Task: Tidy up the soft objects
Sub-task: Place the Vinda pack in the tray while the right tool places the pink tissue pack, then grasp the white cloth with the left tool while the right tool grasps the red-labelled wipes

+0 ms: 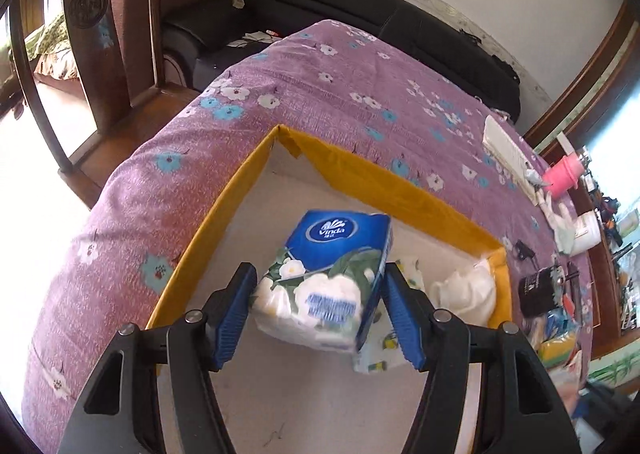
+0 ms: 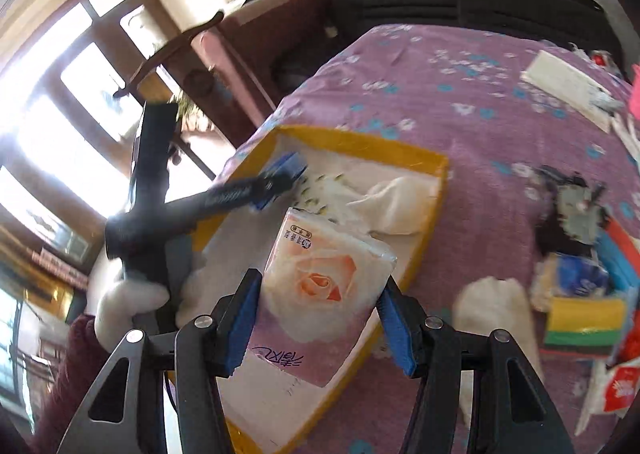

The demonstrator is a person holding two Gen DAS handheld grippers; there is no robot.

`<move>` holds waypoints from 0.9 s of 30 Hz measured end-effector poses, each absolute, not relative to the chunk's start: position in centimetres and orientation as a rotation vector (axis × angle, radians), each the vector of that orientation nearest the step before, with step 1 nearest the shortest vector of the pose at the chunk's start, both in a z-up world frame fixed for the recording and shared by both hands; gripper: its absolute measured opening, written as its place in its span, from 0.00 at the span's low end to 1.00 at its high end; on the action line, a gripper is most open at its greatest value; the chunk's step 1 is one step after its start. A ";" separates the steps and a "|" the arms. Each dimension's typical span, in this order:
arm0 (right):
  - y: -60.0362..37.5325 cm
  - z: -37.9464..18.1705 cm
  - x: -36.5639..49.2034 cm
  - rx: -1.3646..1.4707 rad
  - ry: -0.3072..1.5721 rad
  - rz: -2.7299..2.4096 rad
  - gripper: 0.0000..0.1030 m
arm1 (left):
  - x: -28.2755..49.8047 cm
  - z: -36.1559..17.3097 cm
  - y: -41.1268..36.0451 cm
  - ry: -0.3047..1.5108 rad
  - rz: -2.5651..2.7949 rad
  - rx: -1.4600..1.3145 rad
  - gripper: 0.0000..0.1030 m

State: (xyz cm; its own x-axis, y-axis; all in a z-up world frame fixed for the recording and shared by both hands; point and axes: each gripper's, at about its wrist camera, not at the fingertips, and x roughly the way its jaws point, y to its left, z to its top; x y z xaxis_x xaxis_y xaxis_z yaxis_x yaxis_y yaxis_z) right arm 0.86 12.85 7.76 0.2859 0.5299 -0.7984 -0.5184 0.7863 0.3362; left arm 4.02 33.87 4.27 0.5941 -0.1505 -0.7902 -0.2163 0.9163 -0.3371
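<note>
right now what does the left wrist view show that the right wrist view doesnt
Only the left wrist view shows the blue tissue pack clamped in the left gripper, and a pink cup far off on the bedspread.

Only the right wrist view shows the rose tissue pack clamped in the right gripper, a gloved hand on the other gripper's handle, and bright windows.

Both show the yellow-rimmed box on the purple floral bedspread, with a white cloth inside.

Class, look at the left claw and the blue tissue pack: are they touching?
Touching. The left wrist view shows the left claw with both blue pads pressed against the sides of the blue tissue pack, holding it above the yellow-rimmed box.
</note>
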 end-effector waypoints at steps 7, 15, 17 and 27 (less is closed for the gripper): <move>16.9 4.2 2.0 -0.101 1.124 0.629 0.61 | 1.9 5.5 34.8 0.889 0.004 -0.467 0.74; 15.1 5.6 2.1 -0.062 1.015 0.568 0.78 | -2.6 8.3 35.2 0.798 -0.020 -0.495 0.76; 13.5 6.9 1.8 -0.034 0.985 0.560 0.78 | -3.6 9.0 34.4 0.789 -0.043 -0.486 0.76; -4.6 9.7 -2.5 0.131 0.831 0.322 0.87 | -7.8 11.3 21.7 0.818 -0.294 -0.321 0.82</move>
